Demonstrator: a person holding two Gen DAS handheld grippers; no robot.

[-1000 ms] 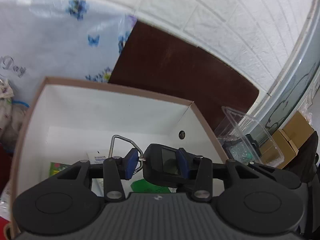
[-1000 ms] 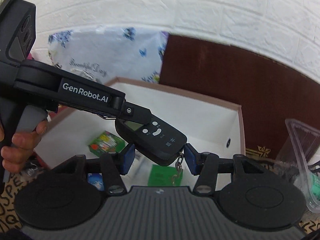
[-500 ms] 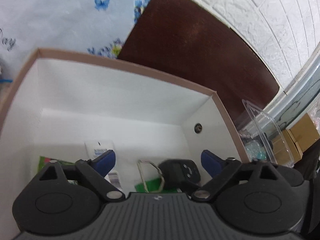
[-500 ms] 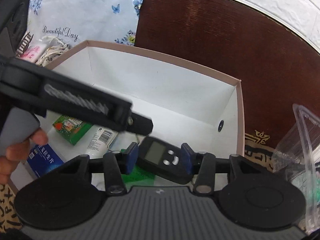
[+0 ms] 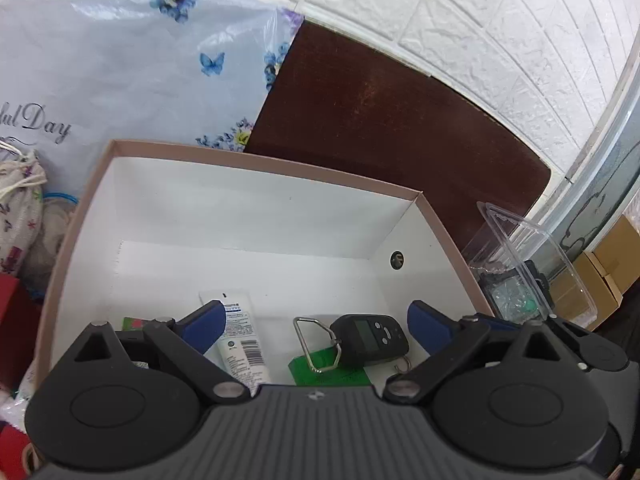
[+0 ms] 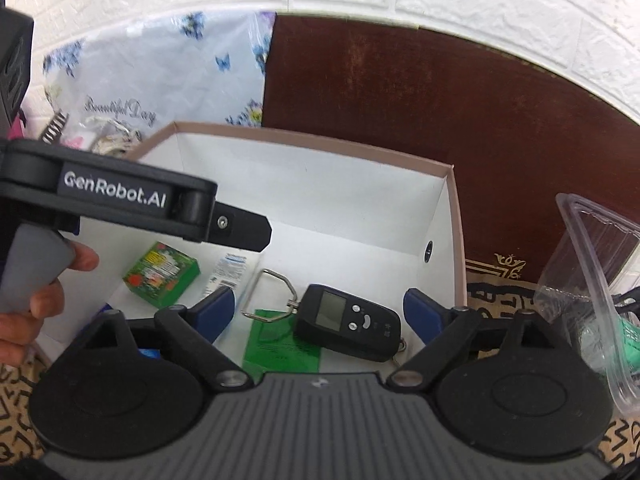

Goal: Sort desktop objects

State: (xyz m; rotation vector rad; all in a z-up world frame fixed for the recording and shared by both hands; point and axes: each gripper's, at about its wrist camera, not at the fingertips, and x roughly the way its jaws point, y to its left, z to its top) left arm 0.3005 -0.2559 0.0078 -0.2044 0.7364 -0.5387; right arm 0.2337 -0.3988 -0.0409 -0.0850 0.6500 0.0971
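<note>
A black handheld digital scale (image 5: 370, 338) (image 6: 347, 322) with a wire hanger loop (image 6: 270, 295) lies on the floor of the white box (image 5: 256, 208) (image 6: 320, 184), partly on a green packet (image 6: 282, 346). My left gripper (image 5: 316, 324) is open and empty above the box, jaws wide apart. It also shows in the right wrist view (image 6: 240, 230) at the left, held by a hand. My right gripper (image 6: 318, 312) is open and empty, jaws either side of the scale from above.
The box also holds a green carton (image 6: 162, 274), a white tube (image 5: 240, 340) and a blue box (image 6: 150, 354). A clear plastic container (image 6: 596, 280) stands right of the box. A floral bag (image 5: 120, 80) and a dark brown board (image 6: 440, 140) lean on the white wall.
One second ago my left gripper held the scale over the box. It opened and the scale dropped onto the box floor. My right gripper, narrower before, has opened wide. Both grippers have risen.
</note>
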